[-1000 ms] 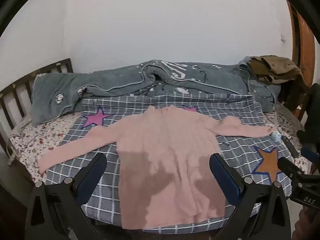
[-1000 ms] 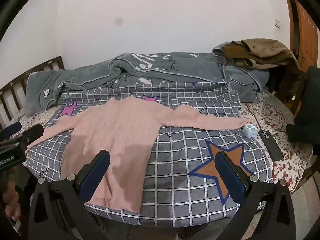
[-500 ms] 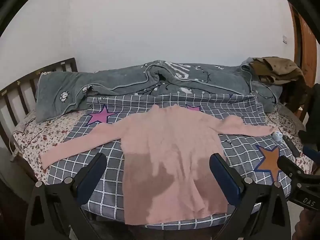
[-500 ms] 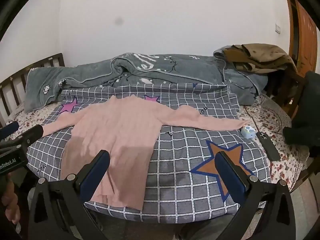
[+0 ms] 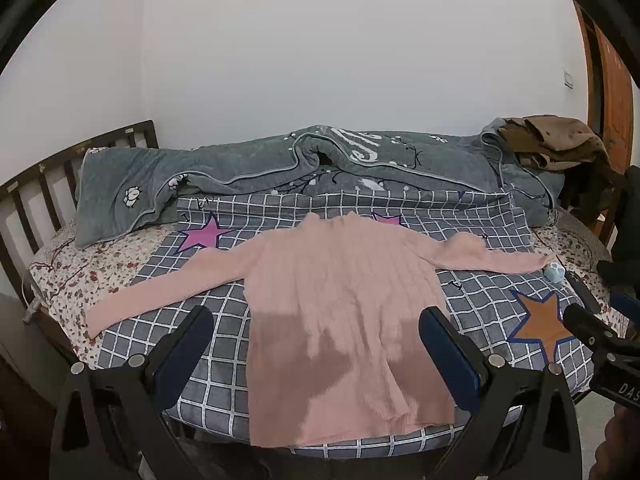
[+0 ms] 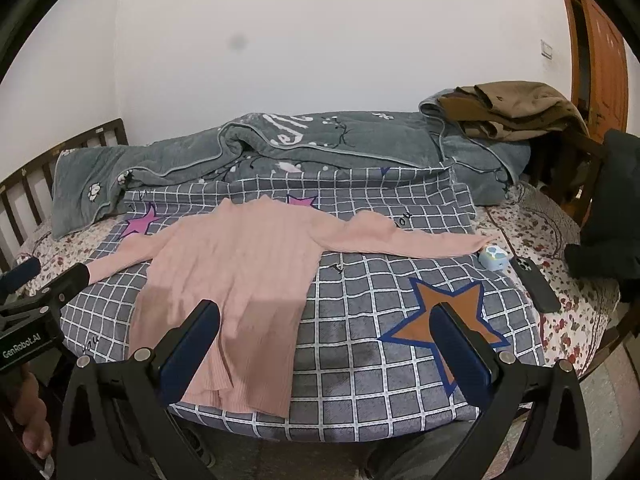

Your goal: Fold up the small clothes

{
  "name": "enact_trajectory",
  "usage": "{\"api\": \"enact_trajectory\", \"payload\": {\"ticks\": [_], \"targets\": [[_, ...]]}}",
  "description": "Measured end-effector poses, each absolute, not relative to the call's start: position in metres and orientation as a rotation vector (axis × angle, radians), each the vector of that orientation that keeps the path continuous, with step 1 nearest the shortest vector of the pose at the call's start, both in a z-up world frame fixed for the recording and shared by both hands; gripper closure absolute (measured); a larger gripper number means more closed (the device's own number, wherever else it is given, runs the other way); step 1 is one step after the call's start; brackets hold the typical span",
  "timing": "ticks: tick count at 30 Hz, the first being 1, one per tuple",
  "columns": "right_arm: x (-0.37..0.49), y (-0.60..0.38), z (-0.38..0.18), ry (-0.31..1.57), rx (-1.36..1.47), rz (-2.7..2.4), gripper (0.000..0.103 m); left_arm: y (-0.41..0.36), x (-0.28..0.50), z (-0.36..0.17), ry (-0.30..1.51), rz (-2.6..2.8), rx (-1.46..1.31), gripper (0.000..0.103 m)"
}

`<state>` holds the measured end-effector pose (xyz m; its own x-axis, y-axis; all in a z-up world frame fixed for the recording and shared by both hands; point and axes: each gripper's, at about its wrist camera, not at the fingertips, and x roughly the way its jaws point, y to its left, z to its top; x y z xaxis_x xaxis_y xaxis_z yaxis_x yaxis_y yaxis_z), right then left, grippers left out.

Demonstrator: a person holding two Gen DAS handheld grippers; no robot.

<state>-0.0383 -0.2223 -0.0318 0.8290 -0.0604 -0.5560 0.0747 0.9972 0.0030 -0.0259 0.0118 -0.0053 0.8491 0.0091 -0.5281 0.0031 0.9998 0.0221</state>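
near edge: checked blanket (image 6: pixel 360 364) bare right of the sweater (image 6: pixel 240 280), open approach; right: small blue box (image 6: pixel 494 258) touches sleeve tip, phone (image 6: pixel 536 284) just beside it | far: rumpled grey quilt (image 5: pixel 280 164) blocks

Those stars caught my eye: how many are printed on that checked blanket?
3 visible: a purple star near the sweater's left sleeve, a second purple one peeking out by its collar, and an orange star on the right. More may hide under the sweater.
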Motion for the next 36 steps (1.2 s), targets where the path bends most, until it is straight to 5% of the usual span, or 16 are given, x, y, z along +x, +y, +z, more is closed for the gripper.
{"api": "enact_trajectory", "payload": {"ticks": [36], "targets": [[-0.047,-0.211,-0.026,0.563,-0.009,-0.061,0.000,0.009,-0.030,0.003,0.541,-0.003,0.022,0.000]]}}
